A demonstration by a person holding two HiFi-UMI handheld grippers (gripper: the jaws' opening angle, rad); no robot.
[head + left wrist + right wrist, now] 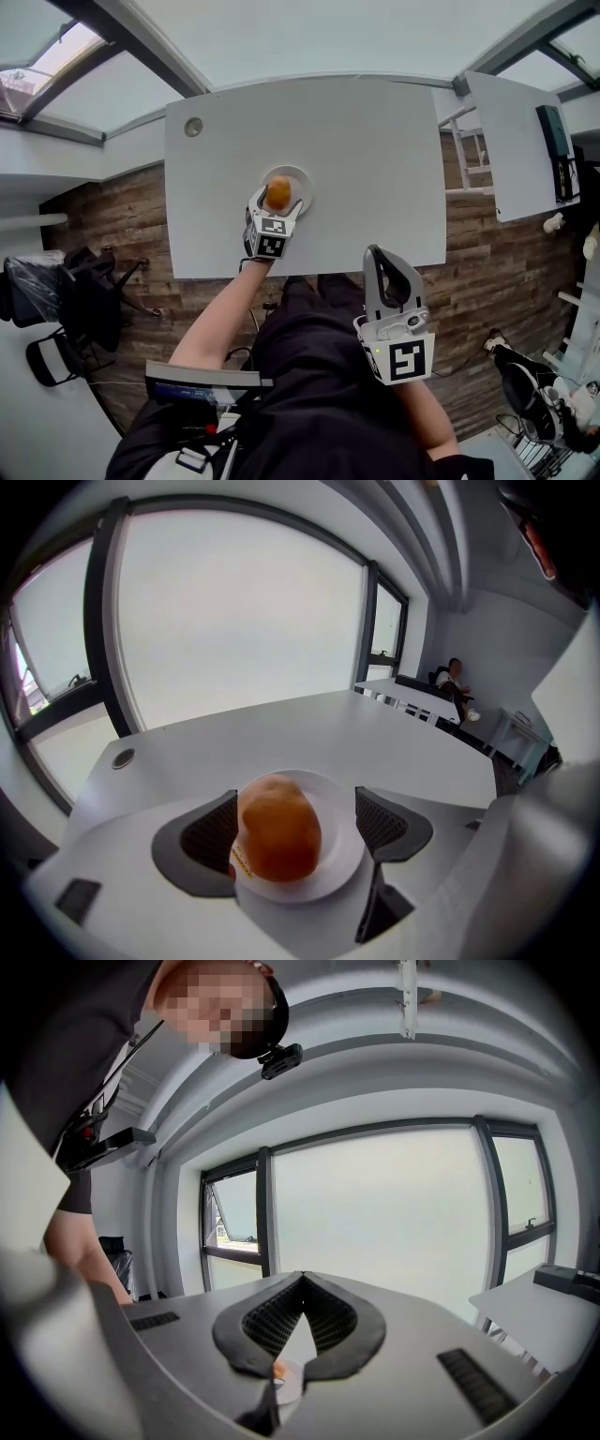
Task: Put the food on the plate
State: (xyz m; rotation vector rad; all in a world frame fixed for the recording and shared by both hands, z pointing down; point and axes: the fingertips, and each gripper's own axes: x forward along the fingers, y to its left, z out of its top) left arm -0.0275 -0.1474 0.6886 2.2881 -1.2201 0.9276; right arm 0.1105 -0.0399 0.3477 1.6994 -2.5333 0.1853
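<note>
Plate: We see a small white plate point(301, 178) on the near half of the white table point(375, 131), a little left of its middle; it shows again in the left gripper view point(344, 847).
In the plate: One piece of orange-brown food point(277, 193), smooth and egg-shaped, sits on the plate's left part point(277, 829), with bare white plate to its right and beyond it.
Food's long axis: In the left gripper view we read its longer side as running from near to far, roughly along the line of the jaws. From the head view it looks almost round, so we cannot tell which end is narrower.
Left gripper: The left gripper point(278, 199) reaches over the near table edge with its jaws spread wide, one on each side of the food point(295, 801). The food overlaps the left pad; we cannot tell whether they touch. A clear gap separates it from the right pad.
Right gripper: The right gripper point(377, 253) is held off the table, near the person's lap, its jaw tips pressed together point(302, 1279) and nothing between them.
Elsewhere on the table: A round grommet point(193, 127) sits at the far left corner point(122, 758).
</note>
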